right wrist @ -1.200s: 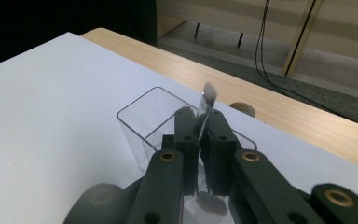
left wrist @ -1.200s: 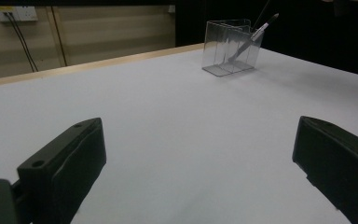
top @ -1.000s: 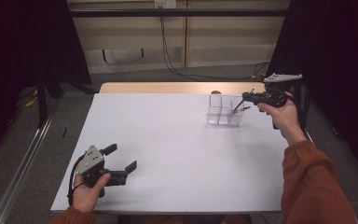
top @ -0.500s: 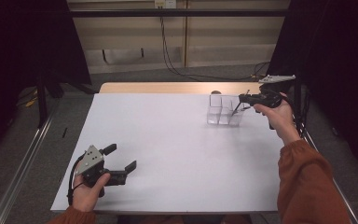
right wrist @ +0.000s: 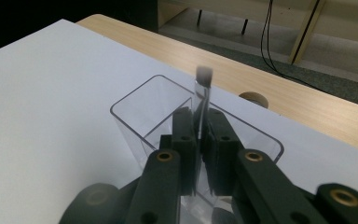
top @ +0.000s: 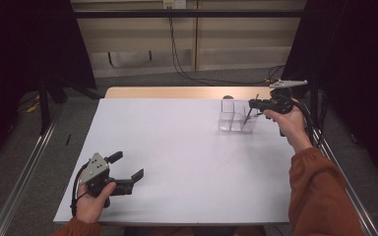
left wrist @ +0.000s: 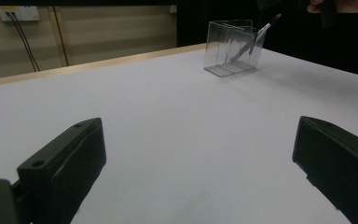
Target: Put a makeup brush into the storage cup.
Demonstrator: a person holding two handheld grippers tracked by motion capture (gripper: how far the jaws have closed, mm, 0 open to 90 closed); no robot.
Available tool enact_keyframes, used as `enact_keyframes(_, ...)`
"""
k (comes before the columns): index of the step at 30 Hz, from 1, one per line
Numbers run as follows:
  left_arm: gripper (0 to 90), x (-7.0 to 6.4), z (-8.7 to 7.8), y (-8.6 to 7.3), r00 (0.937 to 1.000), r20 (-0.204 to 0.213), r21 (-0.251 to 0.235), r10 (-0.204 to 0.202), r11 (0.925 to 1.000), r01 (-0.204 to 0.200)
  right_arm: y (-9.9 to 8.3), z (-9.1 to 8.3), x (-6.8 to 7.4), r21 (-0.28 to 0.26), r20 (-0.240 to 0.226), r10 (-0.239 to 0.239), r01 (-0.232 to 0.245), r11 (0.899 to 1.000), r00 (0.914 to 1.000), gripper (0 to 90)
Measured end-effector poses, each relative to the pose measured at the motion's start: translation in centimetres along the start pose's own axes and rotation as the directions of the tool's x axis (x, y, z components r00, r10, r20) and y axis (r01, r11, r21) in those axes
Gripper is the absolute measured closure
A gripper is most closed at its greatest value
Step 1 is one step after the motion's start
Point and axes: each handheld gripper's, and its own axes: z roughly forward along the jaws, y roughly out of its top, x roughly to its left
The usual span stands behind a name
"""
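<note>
While the left gripper [top: 128, 178] rests spread wide near the table's front left corner, we find the right gripper [right wrist: 198, 135] pinching a thin dark pen [top: 248, 114], probably a pen or brush, slanted into the clear plastic divided holder [top: 236, 120] at the far right. We advise lowering it straight into one compartment, clear of the walls, then parting the jaws.

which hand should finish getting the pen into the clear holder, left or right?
Right. The right gripper is shut on the pen, whose lower end is already inside the clear holder. The left gripper rests open at the near corner of the table, far from the holder.
</note>
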Motion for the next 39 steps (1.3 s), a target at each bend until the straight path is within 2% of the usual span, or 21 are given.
enact_keyframes(5, 2.6, 0.0, 0.0, 0.0, 1.0, 0.0, 0.0, -0.003, 1.0, 0.003, -0.2, -0.2, -0.1, -0.005, 0.009, 0.012, -0.012, 1.0, 0.9999, 77.9)
enact_keyframes(14, 2.6, 0.1, 0.0, 0.0, 1.0, -0.003, 0.001, 0.001, 1.0, -0.001, -0.8, -0.7, 0.0, -0.085, 0.023, 0.022, -0.02, 0.996, 0.9995, 61.3)
enact_keyframes(17, 2.6, 0.1, 0.0, 0.0, 1.0, -0.005, -0.001, -0.002, 1.0, 0.002, -1.0, -1.1, 0.2, -0.112, 0.031, 0.02, -0.017, 0.994, 0.9993, 49.7)
enact_keyframes(21, 2.6, 0.2, 0.0, 0.0, 1.0, -0.005, -0.001, -0.004, 1.0, 0.004, -1.3, -1.3, 0.4, -0.139, 0.031, 0.011, -0.006, 0.99, 0.9994, 39.9)
enact_keyframes(25, 2.6, 0.2, 0.0, 0.1, 0.9999, -0.01, -0.004, -0.009, 0.9999, 0.009, -2.0, -1.4, 0.5, -0.154, 0.029, 0.028, -0.023, 0.988, 0.9992, 28.6)
enact_keyframes(31, 2.6, 0.6, 0.4, 0.1, 0.9997, -0.01, 0.0, -0.02, 0.9998, 0.02, -2.5, -1.8, 0.8, -0.183, 0.03, 0.025, -0.019, 0.983, 0.9992, 12.8)
enact_keyframes(33, 2.6, 0.6, 0.4, 0.0, 0.9996, -0.01, 0.002, -0.028, 0.9996, 0.028, -2.6, -1.9, 0.8, -0.192, 0.041, 0.033, -0.024, 0.981, 0.9986, 8.8)
enact_keyframes(35, 2.6, 0.8, 0.4, 0.1, 0.9995, -0.013, -0.001, -0.028, 0.9996, 0.028, -2.8, -1.9, 0.8, -0.203, 0.037, 0.061, -0.052, 0.978, 0.9975, 6.3)
enact_keyframes(37, 2.6, 0.8, 0.3, 0.1, 0.9993, -0.017, -0.003, -0.032, 0.9995, 0.032, -3.1, -1.9, 0.7, -0.202, 0.035, 0.066, -0.058, 0.978, 0.9972, 2.2)
enact_keyframes(39, 2.6, 0.8, 0.3, 0.0, 0.9993, -0.017, -0.003, -0.033, 0.9994, 0.033, -3.3, -2.0, 0.7, -0.221, 0.023, 0.072, -0.065, 0.973, 0.9971, 1.9)
